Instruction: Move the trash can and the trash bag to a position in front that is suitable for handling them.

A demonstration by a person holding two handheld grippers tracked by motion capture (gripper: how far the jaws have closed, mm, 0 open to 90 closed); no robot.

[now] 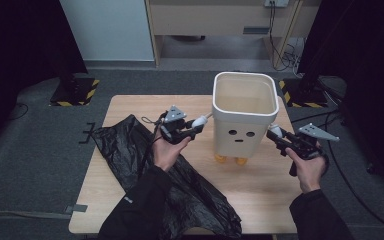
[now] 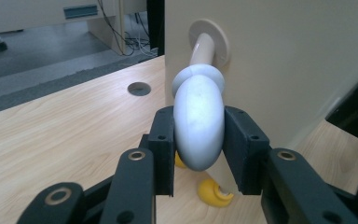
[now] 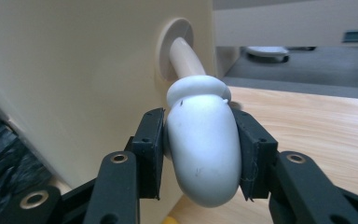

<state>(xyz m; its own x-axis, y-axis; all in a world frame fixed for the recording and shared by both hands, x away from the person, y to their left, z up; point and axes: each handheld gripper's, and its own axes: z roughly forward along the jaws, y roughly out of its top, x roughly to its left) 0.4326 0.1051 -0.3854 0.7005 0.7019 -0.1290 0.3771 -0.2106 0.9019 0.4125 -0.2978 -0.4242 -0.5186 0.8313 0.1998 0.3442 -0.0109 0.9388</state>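
on the bench, l gripper (image 2: 198, 149) & r gripper (image 3: 200, 156) each clamped on a white arm knob (image 2: 199, 123) of the bin (image 1: 243, 112); next: lift level, both sides together.

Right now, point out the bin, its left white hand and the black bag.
bin (image 1: 240, 131), high view, front wall by the face.
left white hand (image 2: 199, 122), left gripper view, rounded middle.
black bag (image 1: 122, 145), high view, upper crumpled part.

A light wooden surface (image 1: 260, 185) is seen; a black plastic bag (image 1: 180, 190) and a cream bin (image 1: 242, 117) are borne on it.
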